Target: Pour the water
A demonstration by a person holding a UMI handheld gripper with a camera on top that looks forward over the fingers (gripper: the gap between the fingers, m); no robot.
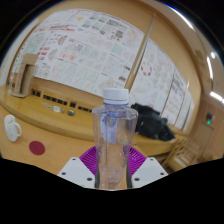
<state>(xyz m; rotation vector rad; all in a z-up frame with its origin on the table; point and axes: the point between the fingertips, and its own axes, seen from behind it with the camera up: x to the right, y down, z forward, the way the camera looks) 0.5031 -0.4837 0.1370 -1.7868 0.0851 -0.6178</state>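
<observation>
A clear plastic water bottle with a white cap stands upright between my fingers, lifted above the wooden table. My gripper is shut on the bottle; the purple pads press on its lower body from both sides. A white mug stands on the table far to the left of the fingers, with a small dark red round thing lying near it.
A black bag or cloth lies on the table behind the bottle to the right. Paper posters cover the wall beyond. A low wooden rack stands along the table's back edge.
</observation>
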